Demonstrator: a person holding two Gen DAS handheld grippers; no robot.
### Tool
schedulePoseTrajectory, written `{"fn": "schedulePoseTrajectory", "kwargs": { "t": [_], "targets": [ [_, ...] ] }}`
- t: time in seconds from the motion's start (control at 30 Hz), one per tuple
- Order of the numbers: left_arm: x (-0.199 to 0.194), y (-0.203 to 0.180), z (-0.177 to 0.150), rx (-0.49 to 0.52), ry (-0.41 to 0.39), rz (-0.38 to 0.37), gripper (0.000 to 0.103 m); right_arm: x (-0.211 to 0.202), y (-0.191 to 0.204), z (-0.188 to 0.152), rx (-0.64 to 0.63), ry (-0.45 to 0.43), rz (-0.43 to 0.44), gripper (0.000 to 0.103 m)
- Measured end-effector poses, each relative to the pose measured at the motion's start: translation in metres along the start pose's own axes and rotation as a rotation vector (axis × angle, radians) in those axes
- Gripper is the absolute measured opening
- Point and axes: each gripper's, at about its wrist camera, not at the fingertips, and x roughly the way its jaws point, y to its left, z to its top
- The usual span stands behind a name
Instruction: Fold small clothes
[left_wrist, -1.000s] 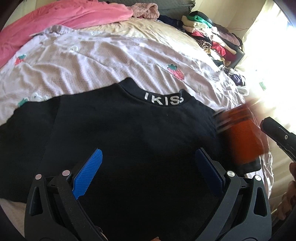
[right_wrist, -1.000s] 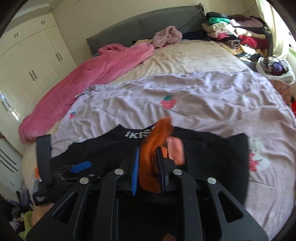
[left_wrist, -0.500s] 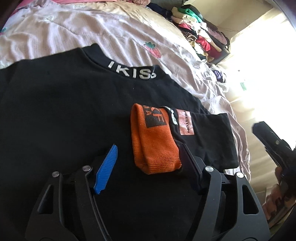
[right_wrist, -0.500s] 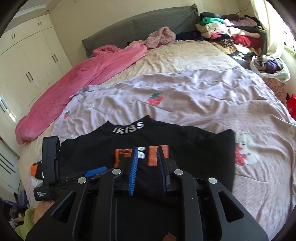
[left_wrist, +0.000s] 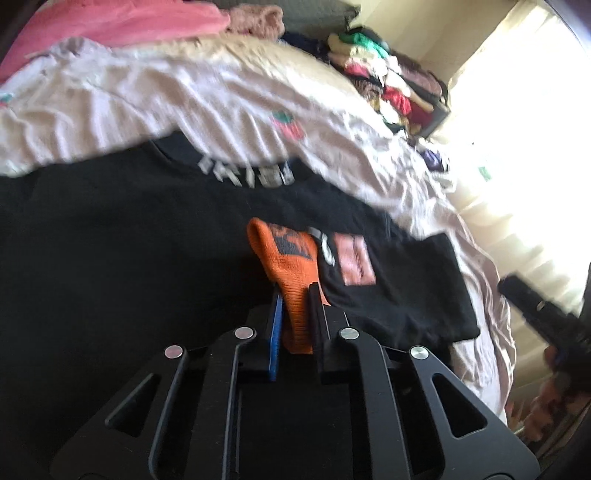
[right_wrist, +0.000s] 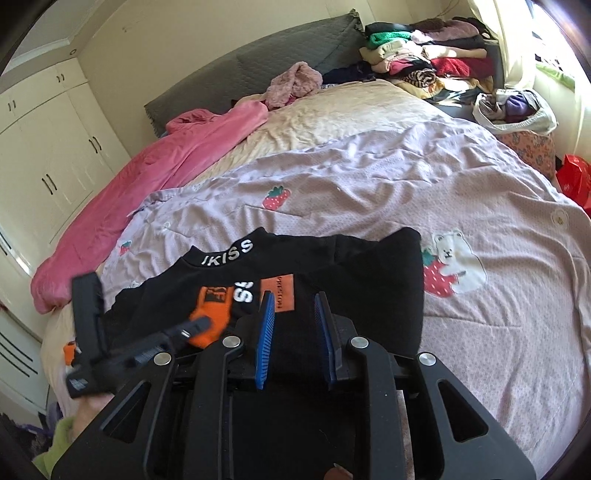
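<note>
Left fingers (left_wrist: 294, 295), wide open before, now pinch the orange cuff (left_wrist: 288, 266); right fingers (right_wrist: 294, 310) hover parted.

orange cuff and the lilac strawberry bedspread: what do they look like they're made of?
Orange cuff: looks like rib-knit fabric, matte and stretchy; fine parallel ribs show where the left gripper pinches it. Probably cotton or a blend, fibre not discernible.

Lilac bedspread: thin woven or mesh-textured cloth, matte; soft wrinkles and a fine dotted grain show, with printed or appliquéd strawberries. Likely a light cotton or polyester.
</note>
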Motion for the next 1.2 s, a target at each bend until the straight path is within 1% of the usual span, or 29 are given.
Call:
{"fn": "schedulePoseTrajectory", "kwargs": {
  "t": [0.07,0.17,0.3,0.37,0.47,0.7,0.87,0.93,1.07,1.2],
  "targets": [
    [-0.017,0.003,0.006,0.006,-0.048,0.034,0.005,-0.001,-0.001,-0.002,0.008,-0.001,0.003,0.023],
    [-0.040,0.009,0.015,0.004,-0.111,0.052,0.004,-0.001,-0.002,-0.005,0.019,-0.002,0.006,0.023],
    [-0.063,0.022,0.022,0.000,-0.158,0.092,0.003,0.000,0.003,-0.008,0.017,0.005,0.008,0.023],
    [-0.072,0.029,0.024,0.004,-0.177,0.120,0.000,0.001,0.007,-0.009,0.015,0.006,0.007,0.023],
    [-0.080,0.041,0.024,-0.016,-0.184,0.135,0.000,0.002,0.011,-0.009,0.013,0.008,0.010,0.023],
    [-0.094,0.060,0.018,-0.024,-0.178,0.188,0.000,0.007,0.021,-0.011,-0.002,0.021,0.016,0.023],
    [-0.097,0.072,0.013,-0.033,-0.148,0.212,0.000,0.010,0.030,-0.014,-0.022,0.022,0.000,0.023],
    [-0.102,0.077,0.014,-0.041,-0.159,0.229,0.000,0.009,0.032,-0.016,-0.027,0.016,-0.008,0.023],
    [-0.119,0.085,0.017,-0.060,-0.196,0.228,0.000,0.008,0.035,-0.017,-0.039,0.011,-0.017,0.023],
    [-0.123,0.085,0.017,-0.055,-0.191,0.235,0.001,0.008,0.038,-0.017,-0.054,0.009,-0.026,0.025]
  ]
}}
